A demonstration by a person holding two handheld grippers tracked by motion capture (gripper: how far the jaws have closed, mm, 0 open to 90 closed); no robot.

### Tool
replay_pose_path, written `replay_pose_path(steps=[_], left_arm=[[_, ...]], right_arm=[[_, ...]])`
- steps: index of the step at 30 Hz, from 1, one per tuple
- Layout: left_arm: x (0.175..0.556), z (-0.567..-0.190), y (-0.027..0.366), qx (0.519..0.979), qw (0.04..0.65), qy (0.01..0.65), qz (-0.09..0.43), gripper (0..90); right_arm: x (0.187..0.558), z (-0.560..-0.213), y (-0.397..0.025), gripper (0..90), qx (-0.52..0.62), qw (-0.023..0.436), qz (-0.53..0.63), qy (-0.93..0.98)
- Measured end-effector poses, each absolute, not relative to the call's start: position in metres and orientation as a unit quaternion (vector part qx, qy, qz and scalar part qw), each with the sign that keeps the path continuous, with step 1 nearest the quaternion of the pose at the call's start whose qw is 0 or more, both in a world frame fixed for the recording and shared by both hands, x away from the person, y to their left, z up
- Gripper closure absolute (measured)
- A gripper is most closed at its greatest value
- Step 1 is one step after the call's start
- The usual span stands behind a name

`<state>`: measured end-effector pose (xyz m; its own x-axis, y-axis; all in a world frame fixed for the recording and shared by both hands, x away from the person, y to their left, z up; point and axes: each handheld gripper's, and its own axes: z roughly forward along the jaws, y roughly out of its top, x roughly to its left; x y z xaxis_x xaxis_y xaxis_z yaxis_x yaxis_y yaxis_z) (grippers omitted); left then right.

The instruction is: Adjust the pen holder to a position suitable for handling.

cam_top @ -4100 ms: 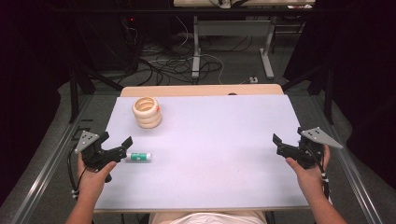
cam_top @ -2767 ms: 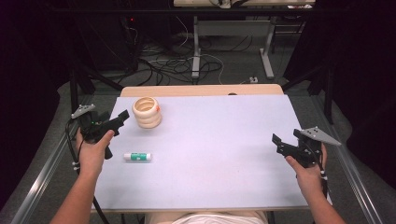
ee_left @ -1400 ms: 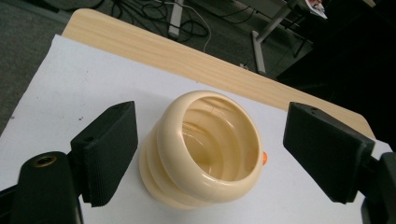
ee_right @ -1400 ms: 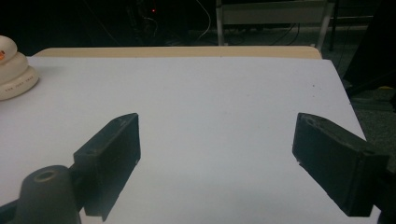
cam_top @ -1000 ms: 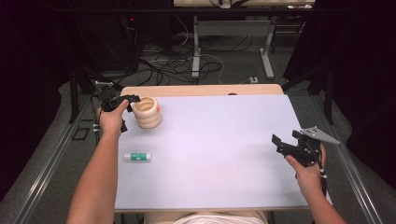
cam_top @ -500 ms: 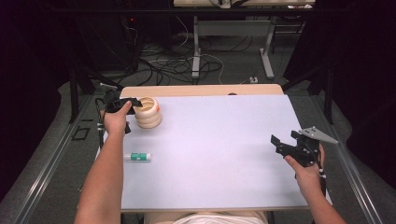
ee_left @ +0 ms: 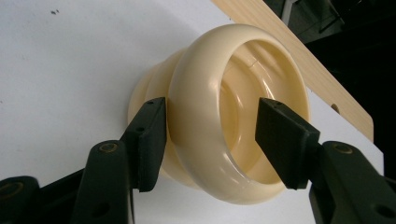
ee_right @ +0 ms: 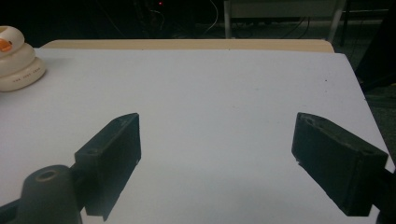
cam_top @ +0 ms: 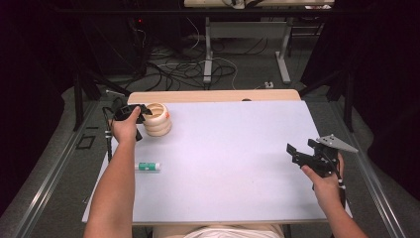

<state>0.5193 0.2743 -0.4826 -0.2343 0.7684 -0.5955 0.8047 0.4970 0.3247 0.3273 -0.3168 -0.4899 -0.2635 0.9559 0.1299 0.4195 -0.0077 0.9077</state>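
Rings [cam_top: 157, 120] are straddled by the left gripper [ee_left: 210, 140], jaws apart, grip not yet made; right gripper [ee_right: 229, 163] is held wide open, idle.

The right gripper [ee_right: 217, 163] hangs low over the white table [ee_right: 224, 93], its two black jaws spread wide apart with nothing between them — only bare tabletop. Far off at the left edge sits a cream ring stack [ee_right: 18, 60] with a spot of orange at its top. Beyond the table's far edge runs a wooden strip [ee_right: 187, 44] — then darkness, cables and table legs.
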Motion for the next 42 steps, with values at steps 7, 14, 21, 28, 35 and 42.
replay_pose_path(steps=[7, 14, 21, 28, 35, 42], left_arm=[[0.5195, -0.4839, 0.2748, 0.490, 0.355, 0.795, -0.031, 51.6], [0.5183, -0.4846, 0.2772, 0.480, 0.350, 0.804, -0.034, 60.3], [0.5173, -0.4863, 0.2809, 0.464, 0.362, 0.807, -0.050, 61.5], [0.5168, -0.4853, 0.2826, 0.456, 0.369, 0.807, -0.066, 63.6], [0.5168, -0.4851, 0.2823, 0.454, 0.368, 0.808, -0.073, 63.7], [0.5155, -0.4810, 0.2797, 0.462, 0.373, 0.800, -0.087, 64.0]], right_arm=[[0.3276, -0.4904, -0.3161, 15.0, 0.534, 0.285, 0.469, 0.643], [0.3274, -0.4906, -0.3155, 15.1, 0.535, 0.283, 0.468, 0.644], [0.3280, -0.4912, -0.3151, 15.1, 0.532, 0.287, 0.467, 0.646], [0.3277, -0.4909, -0.3141, 15.1, 0.531, 0.283, 0.467, 0.648], [0.3285, -0.4916, -0.3144, 15.1, 0.529, 0.286, 0.469, 0.647], [0.3277, -0.4907, -0.3141, 15.1, 0.531, 0.281, 0.465, 0.651]])
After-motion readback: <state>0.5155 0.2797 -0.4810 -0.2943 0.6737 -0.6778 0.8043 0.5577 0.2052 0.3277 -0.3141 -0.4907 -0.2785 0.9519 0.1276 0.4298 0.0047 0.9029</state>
